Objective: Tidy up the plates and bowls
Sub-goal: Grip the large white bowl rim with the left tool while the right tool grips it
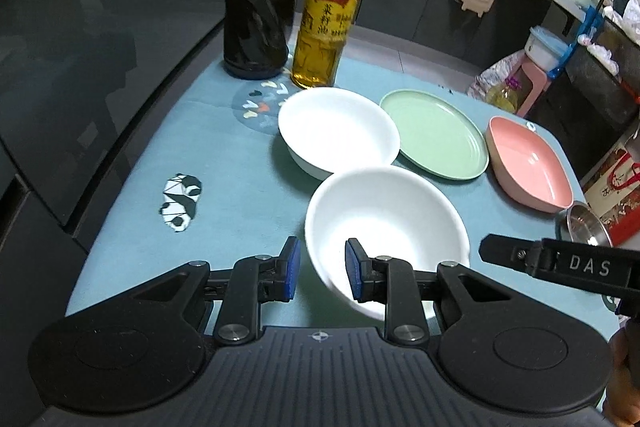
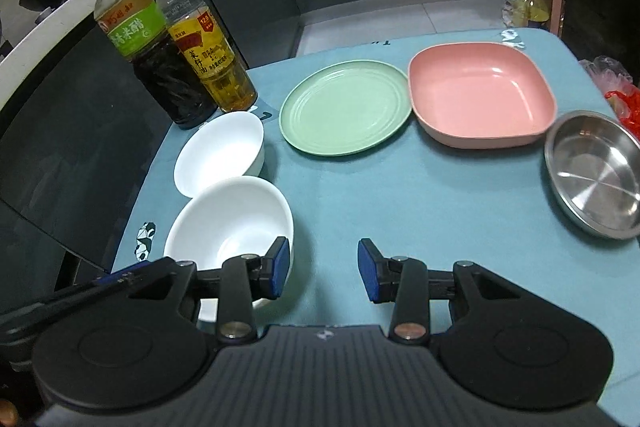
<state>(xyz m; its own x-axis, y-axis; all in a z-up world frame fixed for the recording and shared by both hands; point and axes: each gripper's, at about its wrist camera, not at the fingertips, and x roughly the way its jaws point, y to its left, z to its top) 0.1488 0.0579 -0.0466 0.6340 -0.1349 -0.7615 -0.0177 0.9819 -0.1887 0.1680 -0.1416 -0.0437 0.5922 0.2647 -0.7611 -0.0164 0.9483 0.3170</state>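
The left gripper (image 1: 319, 269) stands apart, astride the near white bowl's (image 1: 386, 227) left rim without pinching it, so it is much the nearer claw. The far white bowl (image 1: 338, 129) lies just beyond, touching it. The right gripper (image 2: 323, 269), also apart, hangs empty over bare cloth just right of that near bowl.

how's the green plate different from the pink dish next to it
The green plate is round; the pink dish is square with rounded corners. The green plate is flat and shallow with ring grooves; the pink dish is deeper, with raised walls and a smooth bottom. Both are empty, upright, matte pastel pieces lying side by side on the blue tablecloth.
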